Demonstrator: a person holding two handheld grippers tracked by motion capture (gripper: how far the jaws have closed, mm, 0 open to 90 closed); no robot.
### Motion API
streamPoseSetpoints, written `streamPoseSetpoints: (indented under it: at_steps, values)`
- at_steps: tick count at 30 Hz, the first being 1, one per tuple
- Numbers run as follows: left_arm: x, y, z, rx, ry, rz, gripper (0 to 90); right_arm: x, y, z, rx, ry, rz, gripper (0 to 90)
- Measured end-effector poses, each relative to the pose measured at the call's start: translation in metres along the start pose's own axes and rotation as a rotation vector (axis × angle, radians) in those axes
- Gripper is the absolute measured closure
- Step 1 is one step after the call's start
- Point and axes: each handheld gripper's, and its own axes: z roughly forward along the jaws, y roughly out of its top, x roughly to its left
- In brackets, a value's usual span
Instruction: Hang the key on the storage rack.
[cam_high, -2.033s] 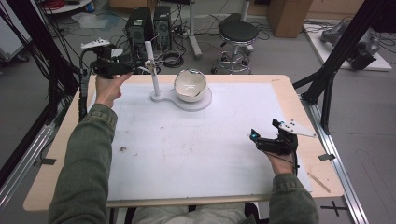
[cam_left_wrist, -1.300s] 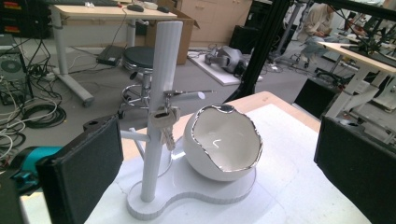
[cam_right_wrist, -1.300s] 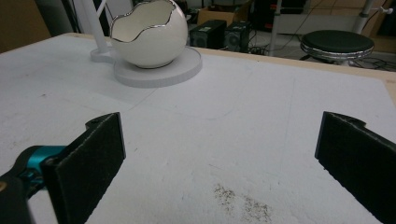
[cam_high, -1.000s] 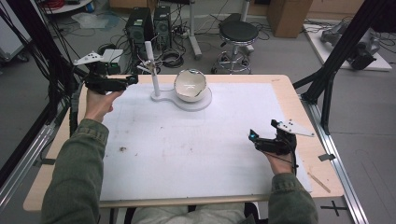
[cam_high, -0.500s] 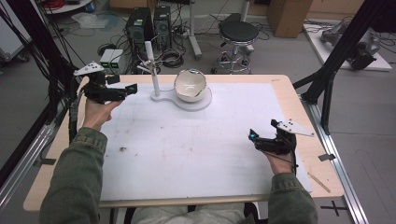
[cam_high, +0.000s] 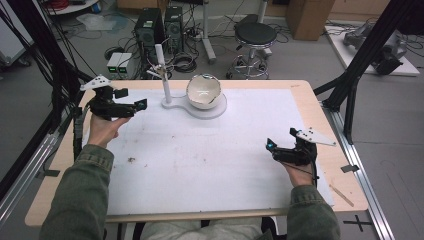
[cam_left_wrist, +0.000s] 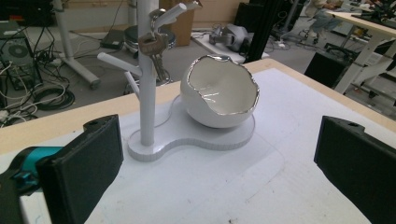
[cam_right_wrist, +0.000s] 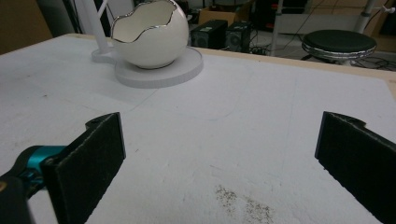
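High view first: we see the right gripper (cam_high: 284, 148) low at the near right of the white mat (cam_high: 210, 160), jaws spread wide, holding nothing. A small dark smudge (cam_high: 132, 160) marks the mat (near the left sleeve). Farther back at the left edge, the left gripper (cam_high: 131, 106) hovers, also wide open and empty. Beyond it stand the white key tree (cam_left_wrist: 147, 93) with keys (cam_left_wrist: 154, 46) hanging and the eggshell bowl (cam_left_wrist: 220, 95). Past the wooden table (cam_high: 320, 107) we see a stool (cam_high: 255, 35) and computer towers (cam_high: 160, 25) on the grey floor.

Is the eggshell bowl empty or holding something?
Empty as far as visible. The left gripper view shows the eggshell bowl with bare white inner walls; its very bottom is hidden behind the rim.
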Motion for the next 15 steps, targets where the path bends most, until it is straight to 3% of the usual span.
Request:
streamPoseSetpoints:
  at_steps: [3, 9, 15]
  values:
    - [-0.001, -0.004, -0.002, 0.008, 0.010, -0.003, 1.6, 0.000, 0.000, 0.000, -0.001, 0.001, 0.004, 0.6]
    - [-0.006, -0.013, -0.006, -0.008, -0.010, -0.019, 1.6, 0.000, 0.000, 0.001, -0.001, 0.001, -0.002, 0.6]
    - [-0.012, -0.021, -0.009, 0.009, 0.006, 0.009, 1.6, 0.000, 0.000, 0.000, 0.000, 0.001, -0.001, 0.6]
